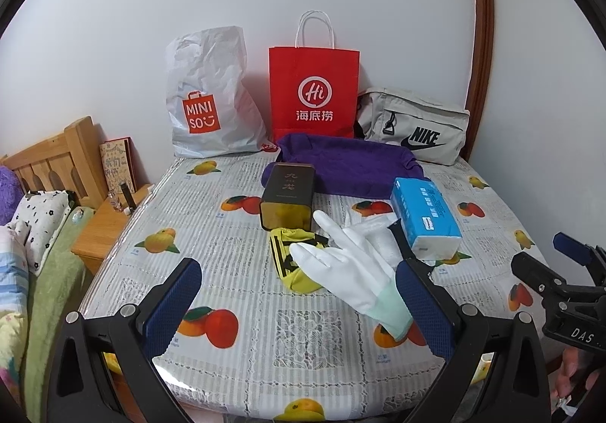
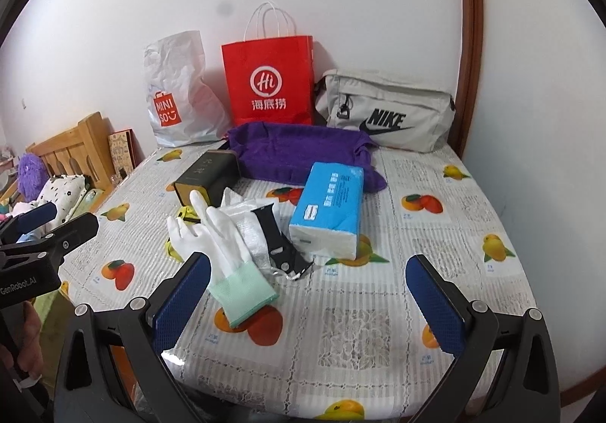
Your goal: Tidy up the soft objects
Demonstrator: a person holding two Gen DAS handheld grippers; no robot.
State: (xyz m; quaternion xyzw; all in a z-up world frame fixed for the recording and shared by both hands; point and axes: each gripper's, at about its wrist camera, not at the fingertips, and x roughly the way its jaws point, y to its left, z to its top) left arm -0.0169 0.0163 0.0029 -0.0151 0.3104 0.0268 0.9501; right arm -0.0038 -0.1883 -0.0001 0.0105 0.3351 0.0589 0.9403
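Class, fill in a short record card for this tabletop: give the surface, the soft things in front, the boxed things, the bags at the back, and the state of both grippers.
Surface: table with fruit-print cloth
Soft things in front: white glove, yellow fabric piece, purple cloth
Boxed things: dark box, blue tissue pack
Bags at back: white bag, red bag, grey bag
Left gripper: open, empty
Right gripper: open, empty

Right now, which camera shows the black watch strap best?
The right wrist view: the black watch strap lies fully exposed beside the white fabric glove. In the left wrist view only its upper part shows behind a claw finger.
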